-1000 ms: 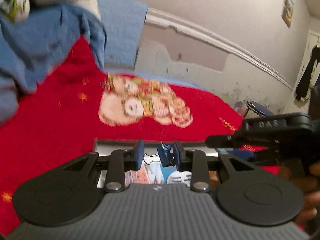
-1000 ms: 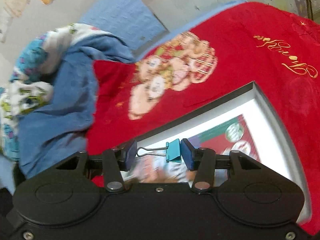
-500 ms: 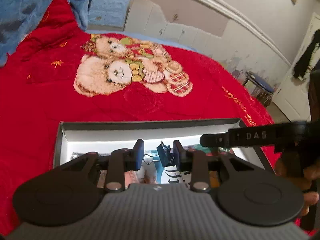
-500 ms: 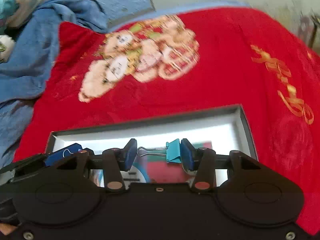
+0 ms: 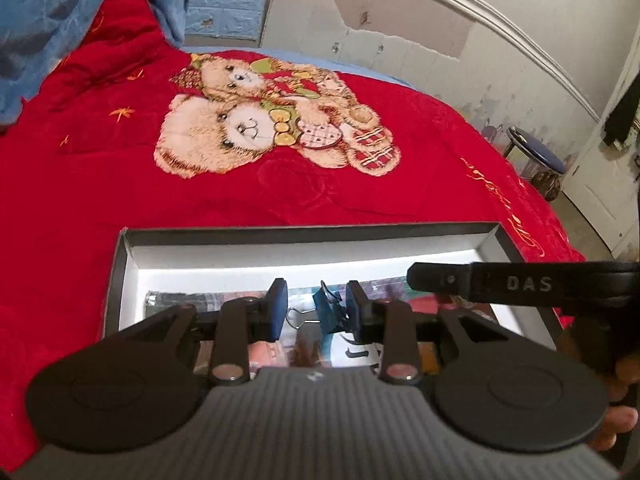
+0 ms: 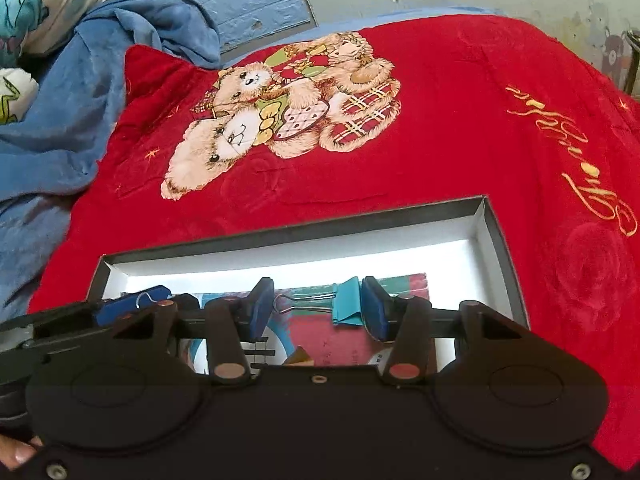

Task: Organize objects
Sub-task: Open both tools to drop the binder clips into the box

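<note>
A shallow box [image 5: 312,236] with a dark rim and white inside lies on the red bear-print blanket [image 5: 100,184]. My left gripper [image 5: 316,312] hangs over it, shut on a dark blue binder clip [image 5: 329,311]; the clip's wire handle touches the left pad and its body the right pad. My right gripper [image 6: 316,304] is shut the same way on a teal binder clip [image 6: 346,301] above the box [image 6: 496,236]. In the right wrist view the left gripper and its blue clip [image 6: 134,307] show at the left edge. Printed cards [image 6: 336,344] lie in the box.
A crumpled blue blanket [image 6: 60,120] is piled at the far left of the bed. Beyond the bed stand a peeling wall [image 5: 400,52], a blue stool [image 5: 536,156] and a white door [image 5: 600,184]. A hand [image 5: 616,420] holds the right tool, marked DAS.
Both grippers have come down and tipped over the box, which now shows in full. Each clip stays clamped between its pads. The right gripper has rolled level.
</note>
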Demonstrator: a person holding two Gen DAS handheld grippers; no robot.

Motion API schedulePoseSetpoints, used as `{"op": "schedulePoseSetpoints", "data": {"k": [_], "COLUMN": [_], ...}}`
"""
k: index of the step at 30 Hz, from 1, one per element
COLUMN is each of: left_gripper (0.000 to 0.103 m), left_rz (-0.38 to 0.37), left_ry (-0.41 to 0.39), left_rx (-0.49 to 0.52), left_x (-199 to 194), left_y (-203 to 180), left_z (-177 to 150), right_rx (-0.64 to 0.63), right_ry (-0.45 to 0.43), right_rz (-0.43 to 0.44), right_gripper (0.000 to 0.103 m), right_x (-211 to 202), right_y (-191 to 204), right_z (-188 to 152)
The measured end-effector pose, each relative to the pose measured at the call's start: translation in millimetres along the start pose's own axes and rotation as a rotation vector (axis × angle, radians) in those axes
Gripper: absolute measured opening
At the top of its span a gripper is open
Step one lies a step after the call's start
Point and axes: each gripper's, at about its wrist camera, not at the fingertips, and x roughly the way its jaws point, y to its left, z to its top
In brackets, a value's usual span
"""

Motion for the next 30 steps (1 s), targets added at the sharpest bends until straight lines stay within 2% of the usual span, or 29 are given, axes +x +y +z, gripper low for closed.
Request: {"op": "schedulePoseSetpoints", "data": {"k": [5,7,10,11,15,20,21,23,26,30], "left_gripper": [0.039,0.049,0.056,0.065,0.083,0.103,0.103,0.103,0.103,0.103], "left_rz": [-0.01,-0.006,-0.008,-0.008,0.06,0.098,0.113,0.161,0.227,0.257], "left_ry": [0.009,0.002,-0.006,-0.007,-0.037,-0.064,-0.07,-0.081,-0.13,-0.176], "left_rx": [-0.01,-0.004,-0.002,0.007,0.028,0.0,0.012,0.075,0.133,0.113], "left_x": [4,3,3,2,-3,-22,-27,-40,-62,-100], "left_y": [4,3,2,1,0,8,7,1,-9,-17], "left_z": [-6,-7,-9,-9,-8,1,4,9,14,16], "right_rx": [-0.036,-0.037,-0.034,-0.033,-0.006,0.087,0.101,0.111,0.089,0.012], "right_ry": [-0.009,-0.02,-0.033,-0.034,-0.035,-0.017,-0.018,-0.042,-0.087,-0.131], "right_rz": [-0.003,-0.003,0.004,0.01,0.04,0.116,0.13,0.161,0.188,0.168], "right_gripper": [0.047,0.047,0.048,0.049,0.051,0.069,0.072,0.091,0.099,0.103], "right_x": [0,-1,-1,-1,-3,-12,-16,-29,-56,-97], "right_y": [6,7,7,7,2,-8,-9,-6,8,37], "right_z": [-6,-9,-12,-12,-11,-8,-7,-5,1,8]}}
